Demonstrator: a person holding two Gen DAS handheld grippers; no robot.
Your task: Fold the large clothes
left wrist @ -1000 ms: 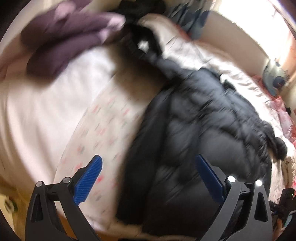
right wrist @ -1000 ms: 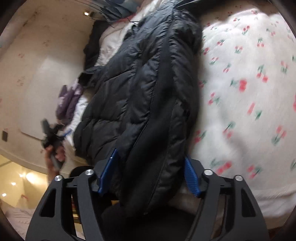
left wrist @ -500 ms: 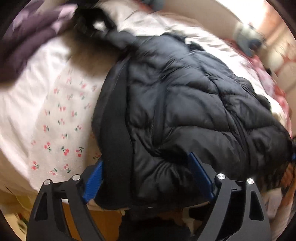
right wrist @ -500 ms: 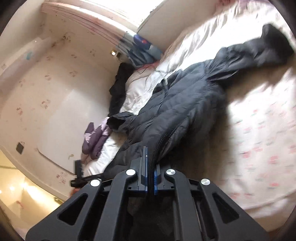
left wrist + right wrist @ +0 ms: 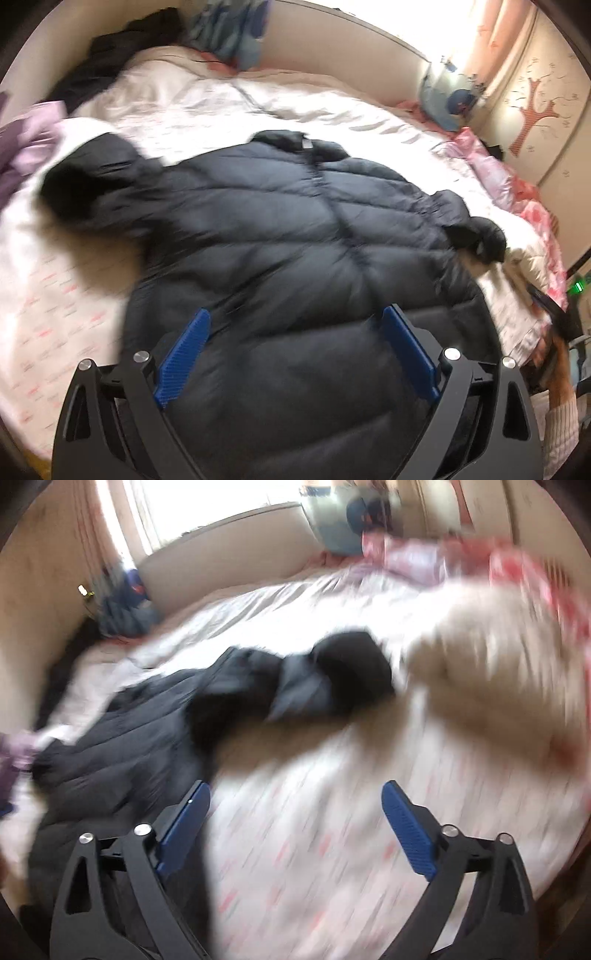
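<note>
1. The black puffy jacket lies spread flat on the bed.
2. The left claw is wide open over its bottom edge.
3. The right claw is wide open, holding nothing.
4. Grab a sleeve next and fold it in smoothly.

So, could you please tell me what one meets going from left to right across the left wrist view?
purple garment → left sleeve of the black puffer jacket → jacket collar → right sleeve cuff → pink floral bedding
</note>
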